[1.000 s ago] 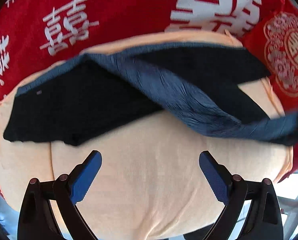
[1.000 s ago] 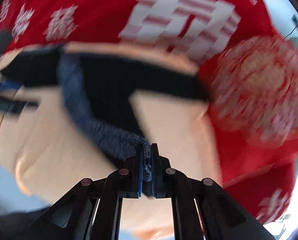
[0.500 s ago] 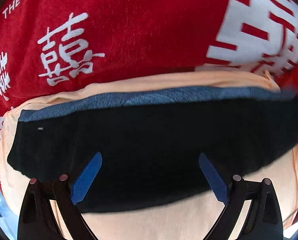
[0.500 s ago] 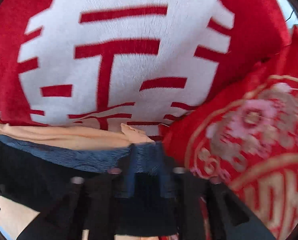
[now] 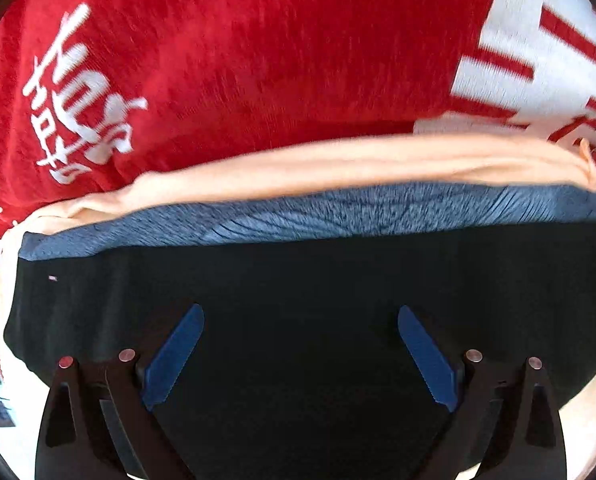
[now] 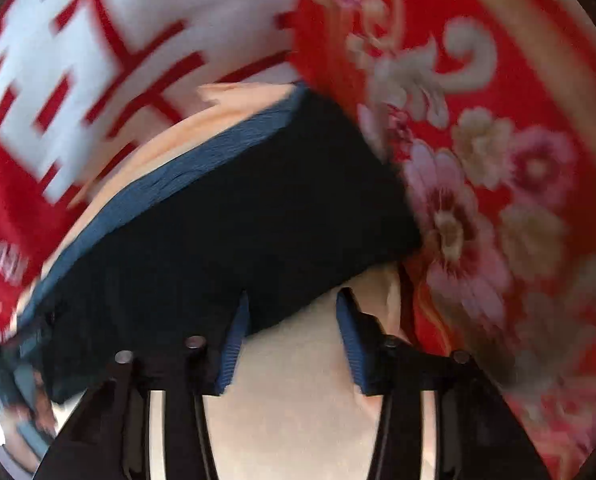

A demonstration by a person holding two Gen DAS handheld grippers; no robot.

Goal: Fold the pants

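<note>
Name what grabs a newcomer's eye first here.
The red blanket with big white characters fills the background. On it, over a peach cloth, lie the dark pants, blue-grey waistband on the far edge. A floral red cushion sits beside them.

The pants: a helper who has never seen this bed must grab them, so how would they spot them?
Start at the red blanket with big white characters, then find the peach cloth spread on it. The pants lie folded on that cloth, the only black thing there, with a blue-grey ribbed waistband along the far edge.
</note>
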